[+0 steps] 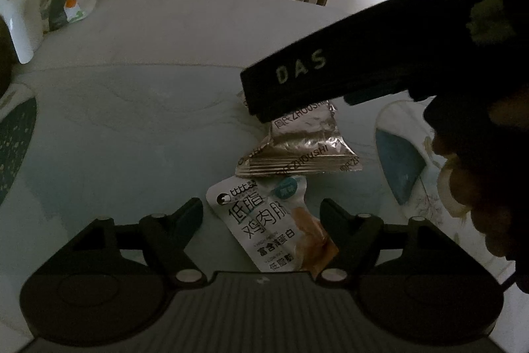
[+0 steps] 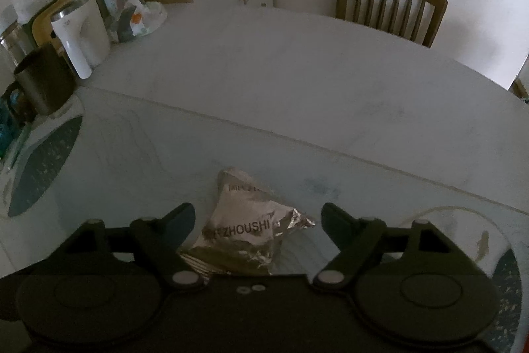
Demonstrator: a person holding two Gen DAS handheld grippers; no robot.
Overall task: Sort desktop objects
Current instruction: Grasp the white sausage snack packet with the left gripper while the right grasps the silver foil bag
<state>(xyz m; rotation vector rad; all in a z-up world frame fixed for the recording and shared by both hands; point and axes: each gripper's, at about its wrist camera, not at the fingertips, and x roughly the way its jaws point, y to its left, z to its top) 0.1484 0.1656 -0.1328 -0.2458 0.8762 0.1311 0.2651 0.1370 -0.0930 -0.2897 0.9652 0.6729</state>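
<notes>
Hovering wide-jawed, the right gripper [image 2: 257, 214] straddles the silver packet [image 2: 244, 230]; left gripper [image 1: 261, 210], jaws open, frames the white pouch [image 1: 264, 224].

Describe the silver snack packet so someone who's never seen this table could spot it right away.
On the glass-topped table, look between the open fingers of the right gripper. The silver foil packet lies there, crinkled, printed ZHOUSHI. Its neighbour, the white chicken packet, is smooth, with large dark Chinese characters.
</notes>
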